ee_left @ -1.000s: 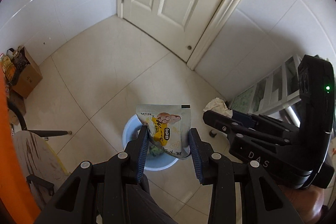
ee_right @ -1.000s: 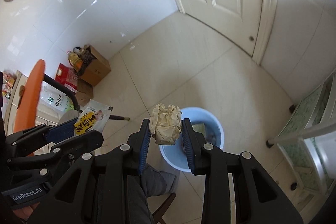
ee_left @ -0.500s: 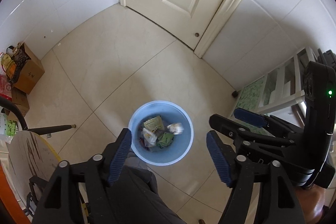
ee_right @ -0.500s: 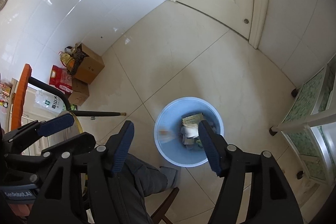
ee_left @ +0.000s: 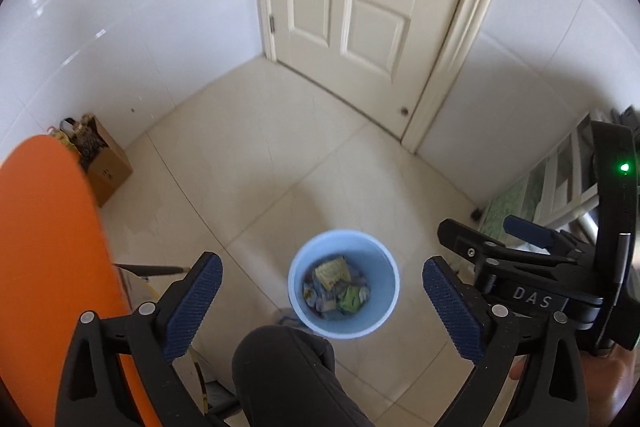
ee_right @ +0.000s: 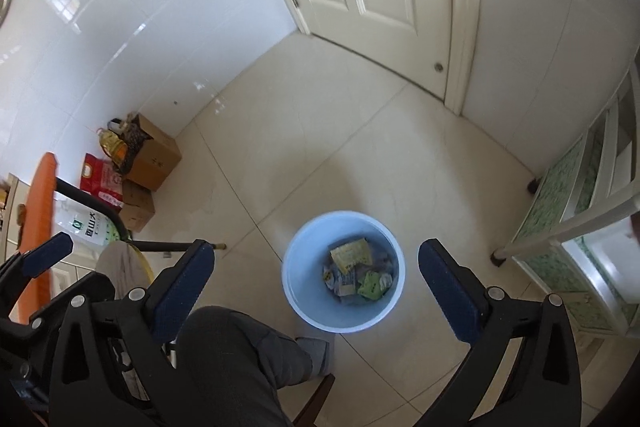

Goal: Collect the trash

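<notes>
Both grippers, left gripper (ee_left: 322, 301) and right gripper (ee_right: 316, 287), are above the round light-blue plastic bin (ee_right: 298, 301) on the tiled floor (ee_right: 320, 147), jaws still opening with nothing between them. Crumpled wrappers (ee_right: 354, 273), probably snack packets, lie at the bin's bottom.

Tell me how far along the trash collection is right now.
Done: wrappers and crumpled paper lie in the blue bin. In hand: nothing; the left gripper and right gripper are both opening, empty, above it. Left: no loose trash shows on the visible floor.
</notes>
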Demonstrator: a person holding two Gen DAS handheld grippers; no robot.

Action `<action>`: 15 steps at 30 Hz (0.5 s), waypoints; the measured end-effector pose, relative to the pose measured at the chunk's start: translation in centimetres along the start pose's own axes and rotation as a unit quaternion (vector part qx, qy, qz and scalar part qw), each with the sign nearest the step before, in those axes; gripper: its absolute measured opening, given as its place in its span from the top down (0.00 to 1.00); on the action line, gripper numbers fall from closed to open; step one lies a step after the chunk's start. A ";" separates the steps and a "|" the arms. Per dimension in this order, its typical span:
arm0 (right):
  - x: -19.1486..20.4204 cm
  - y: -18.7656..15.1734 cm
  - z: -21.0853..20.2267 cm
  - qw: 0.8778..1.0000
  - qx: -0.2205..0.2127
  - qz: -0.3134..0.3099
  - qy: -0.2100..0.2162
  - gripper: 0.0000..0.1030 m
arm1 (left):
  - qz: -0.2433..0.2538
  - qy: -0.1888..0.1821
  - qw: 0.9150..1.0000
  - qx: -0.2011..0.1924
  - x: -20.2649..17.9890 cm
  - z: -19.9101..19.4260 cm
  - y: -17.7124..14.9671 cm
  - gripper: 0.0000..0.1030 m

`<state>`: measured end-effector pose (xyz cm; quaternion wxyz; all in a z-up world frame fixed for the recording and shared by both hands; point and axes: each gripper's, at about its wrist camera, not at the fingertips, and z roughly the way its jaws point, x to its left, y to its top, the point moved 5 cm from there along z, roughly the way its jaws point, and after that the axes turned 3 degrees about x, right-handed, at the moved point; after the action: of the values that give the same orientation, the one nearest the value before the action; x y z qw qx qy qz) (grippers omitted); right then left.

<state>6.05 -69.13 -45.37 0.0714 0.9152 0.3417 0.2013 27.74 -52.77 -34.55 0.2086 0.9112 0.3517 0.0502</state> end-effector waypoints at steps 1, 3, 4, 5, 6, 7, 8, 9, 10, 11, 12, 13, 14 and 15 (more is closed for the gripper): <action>0.7 0.2 -0.8 1.000 -0.009 -0.006 0.000 0.00 | -0.004 -0.001 1.000 -0.013 0.0 -1.1 -0.3 0.04; 2.0 0.7 -2.3 1.000 -0.024 -0.018 0.005 0.00 | -0.014 0.001 0.999 -0.042 0.5 -3.6 -1.0 0.04; 2.9 1.0 -3.5 0.999 -0.035 -0.026 0.008 0.00 | -0.020 0.002 0.998 -0.054 0.7 -4.6 -1.3 0.04; 3.8 1.1 -4.4 0.998 -0.044 -0.032 0.012 0.00 | -0.027 0.002 0.997 -0.069 1.1 -6.1 -1.8 0.04; 4.7 1.3 -5.3 0.998 -0.053 -0.039 0.016 0.00 | -0.034 0.004 0.996 -0.081 1.6 -7.2 -2.3 0.04; 5.8 1.3 -6.3 0.997 -0.063 -0.048 0.020 0.00 | -0.041 0.009 0.995 -0.093 2.2 -8.4 -2.9 0.04; 6.9 1.5 -7.4 0.995 -0.073 -0.059 0.024 0.00 | -0.049 0.014 0.993 -0.104 2.8 -9.5 -3.5 0.03; 8.0 1.6 -8.2 0.994 -0.082 -0.069 0.029 0.00 | -0.057 0.017 0.991 -0.116 3.5 -10.7 -4.2 0.03; 9.4 1.6 -9.2 0.992 -0.090 -0.080 0.035 0.00 | -0.065 0.019 0.990 -0.126 4.1 -11.8 -4.9 0.03; 10.8 1.5 -10.1 0.990 -0.099 -0.091 0.040 0.00 | -0.075 0.024 0.987 -0.140 4.8 -13.2 -5.8 0.03; 12.1 1.5 -10.9 0.988 -0.106 -0.101 0.046 0.00 | -0.084 0.030 0.985 -0.151 5.6 -14.5 -6.5 0.03; 13.9 1.2 -11.9 0.985 -0.117 -0.114 0.055 0.00 | -0.090 0.034 0.983 -0.158 6.1 -15.5 -7.3 0.03; 15.1 1.1 -12.5 0.983 -0.123 -0.124 0.061 0.00 | -0.100 0.040 0.980 -0.168 6.7 -16.6 -8.2 0.03; 16.4 0.9 -13.1 0.980 -0.128 -0.134 0.068 0.00 | -0.111 0.047 0.977 -0.178 7.6 -18.2 -9.1 0.02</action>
<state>12.33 -59.21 -27.96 0.1914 0.8283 0.4370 0.2938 23.40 -35.42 -22.29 0.3551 0.8113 0.4455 0.1313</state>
